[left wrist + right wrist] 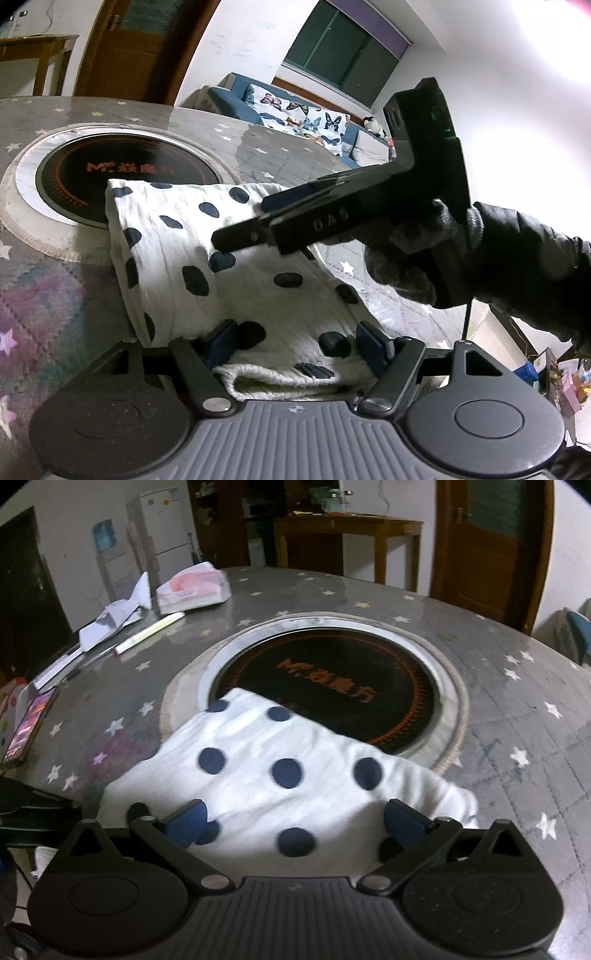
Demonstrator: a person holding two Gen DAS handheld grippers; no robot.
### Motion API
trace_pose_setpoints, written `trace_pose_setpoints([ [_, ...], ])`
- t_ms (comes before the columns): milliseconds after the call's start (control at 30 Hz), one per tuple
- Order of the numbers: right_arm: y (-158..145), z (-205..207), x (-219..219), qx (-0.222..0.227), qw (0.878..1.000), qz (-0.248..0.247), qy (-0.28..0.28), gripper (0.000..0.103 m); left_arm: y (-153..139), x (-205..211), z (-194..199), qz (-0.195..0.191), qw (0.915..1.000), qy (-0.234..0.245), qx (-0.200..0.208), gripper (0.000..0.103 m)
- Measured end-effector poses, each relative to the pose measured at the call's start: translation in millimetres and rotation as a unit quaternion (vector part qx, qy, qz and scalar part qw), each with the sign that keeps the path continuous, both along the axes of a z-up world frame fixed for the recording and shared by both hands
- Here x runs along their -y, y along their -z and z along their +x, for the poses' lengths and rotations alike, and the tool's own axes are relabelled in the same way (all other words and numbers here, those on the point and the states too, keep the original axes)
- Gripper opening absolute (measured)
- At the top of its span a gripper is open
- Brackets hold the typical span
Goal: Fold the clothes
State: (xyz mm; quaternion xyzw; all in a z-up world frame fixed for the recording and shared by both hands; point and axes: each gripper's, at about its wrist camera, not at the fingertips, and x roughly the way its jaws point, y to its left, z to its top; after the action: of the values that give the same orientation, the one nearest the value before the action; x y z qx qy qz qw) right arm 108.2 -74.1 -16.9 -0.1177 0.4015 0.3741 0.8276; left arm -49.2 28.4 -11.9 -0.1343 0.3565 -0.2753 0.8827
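Left wrist view: a white, crinkled cotton garment (236,258) printed with dark navy oval dots lies folded on a round table (280,147) covered by a glossy grey quilted cloth with pale stars. Its far corner overlaps the black glass disc of an inset cooktop (122,177), ringed in brushed metal. A ribbed knit hem shows at the near edge, between the blue-padded fingers of the left gripper (299,343), whose jaws stand wide apart, clamping nothing. The right gripper (236,236), matte black and angular, is held by a gloved hand (410,254) above the fabric; from this side its fingers look pressed together, though I cannot tell for sure.

In the right wrist view, the right gripper (295,821) shows its pads splayed wide over the dotted cloth, gripping nothing. A tissue pack (192,587), crumpled paper (114,620) and a phone (29,727) sit well apart on the table's left side.
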Motion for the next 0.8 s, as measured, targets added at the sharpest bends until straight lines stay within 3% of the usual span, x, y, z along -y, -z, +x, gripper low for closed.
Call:
trace_pose_setpoints([
  [433,-7,16,29,-0.001,0.996,0.067,0.050,0.103,-4,4,-4,0.013,0.9999,-0.006,0.003,0.074],
  [800,-23,-35,42,0.027,0.997,0.073,0.020,0.102,-27,-17,-12,0.006,0.9985,-0.048,0.025,0.073],
])
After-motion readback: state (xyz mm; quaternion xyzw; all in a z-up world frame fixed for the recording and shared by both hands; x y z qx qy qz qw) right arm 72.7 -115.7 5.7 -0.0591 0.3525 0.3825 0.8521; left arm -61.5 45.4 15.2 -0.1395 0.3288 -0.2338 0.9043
